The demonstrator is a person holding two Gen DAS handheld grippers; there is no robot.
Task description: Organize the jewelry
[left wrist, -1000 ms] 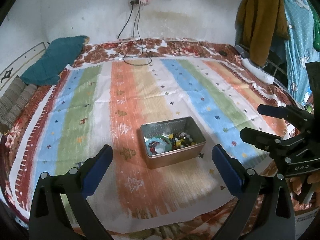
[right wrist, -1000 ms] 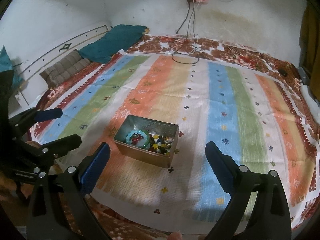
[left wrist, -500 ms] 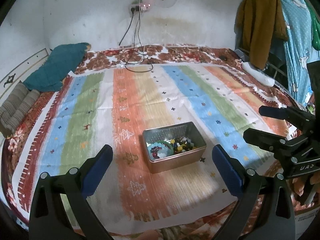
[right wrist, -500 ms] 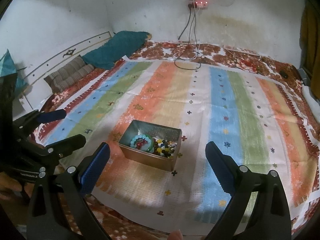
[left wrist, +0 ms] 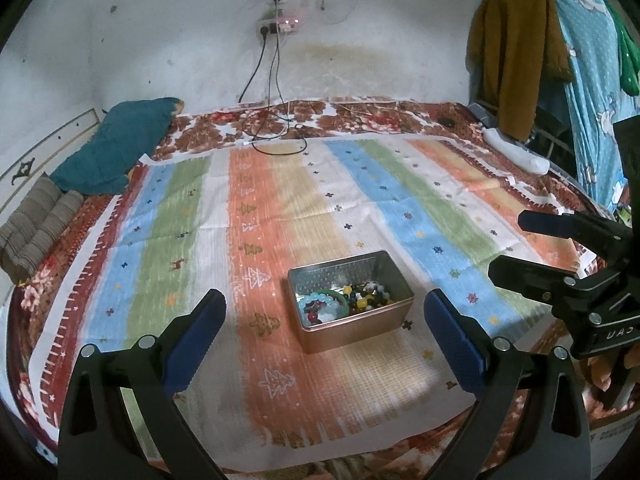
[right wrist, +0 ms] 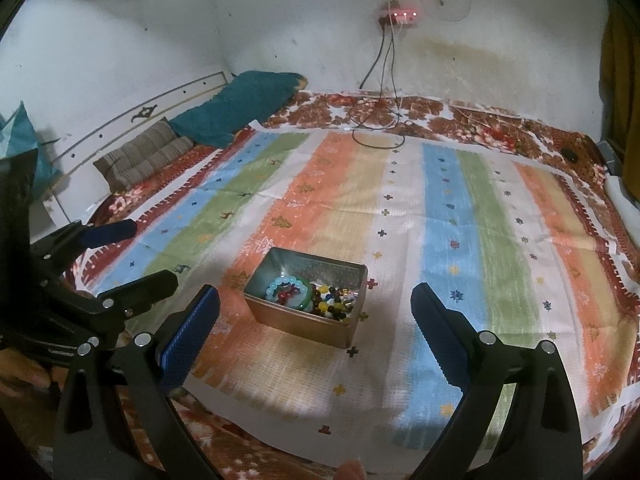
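**Operator:** Pillows first, far left: a striped pillow [left wrist: 38, 226] and a teal pillow [left wrist: 116, 148] lie against the bed's headboard, well apart from the work. Next, my left gripper [left wrist: 324, 340] hovers above the near edge of the striped cloth [left wrist: 280, 208], jaws spread wide and empty.

**Observer:** And the jewelry?

**Operator:** It sits in the metal tin [left wrist: 352, 330], lid off, on the cloth's orange band, framed between those spread fingers. A light blue bead bracelet [left wrist: 320, 304] lies in its left half, loose coloured beads [left wrist: 366, 296] in its right. I judge the open top is there so I can reach straight in.

**Observer:** Right side?

**Operator:** My right gripper [right wrist: 316, 340] is also wide open, holding nothing, hanging back from the tin. Both seem poised to start; nothing looks sorted yet.
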